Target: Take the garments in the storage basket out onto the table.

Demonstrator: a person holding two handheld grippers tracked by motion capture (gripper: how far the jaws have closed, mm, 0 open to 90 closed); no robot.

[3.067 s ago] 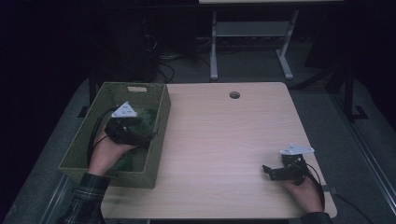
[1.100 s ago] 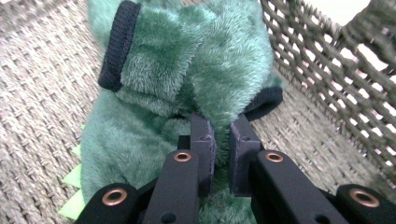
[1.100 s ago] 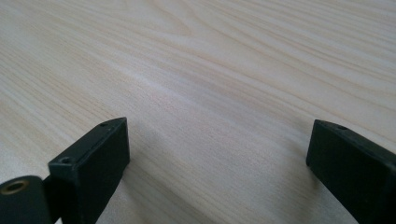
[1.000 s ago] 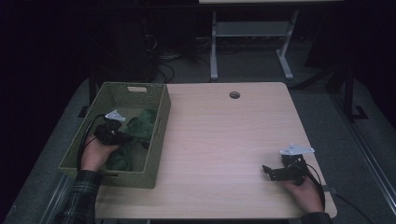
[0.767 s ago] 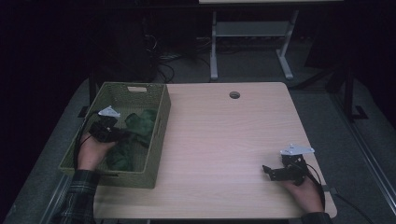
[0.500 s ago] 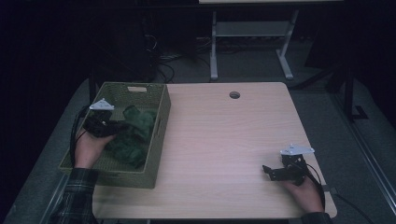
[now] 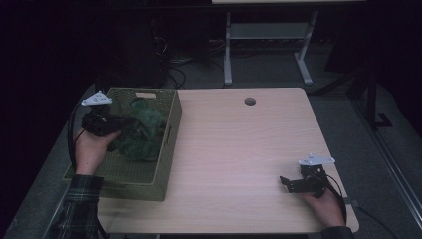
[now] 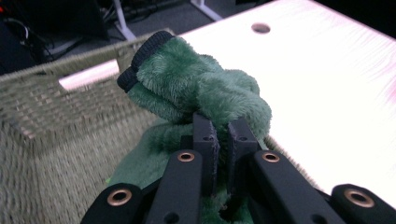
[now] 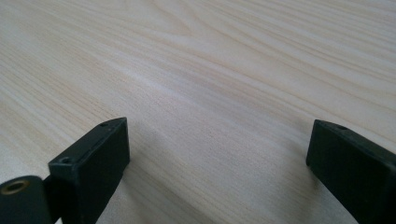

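Note:
A green plush toy [image 7: 142,130] with a black ribbed band [image 8: 140,56] hangs over the woven green basket [image 7: 164,164] at the table's left. My left gripper [image 7: 122,122] is shut on the plush fabric [image 8: 201,88], holding it raised above the basket's inside. In the left gripper view the jaws pinch the fur near its middle [image 8: 223,154]. My right gripper [image 7: 284,182] rests low on the wooden table [image 7: 239,149] near the front right edge, open, with bare wood between its jaws [image 9: 217,154].
A round cable hole [image 7: 250,101] sits at the table's far edge. A handle slot [image 7: 146,94] shows in the basket's far wall. Behind the table stand a white desk frame [image 7: 263,45] and cables on the dark floor.
My left gripper has risen and shifted left and back inside the basket, lifting the green plush up with it. The right gripper has stayed still.

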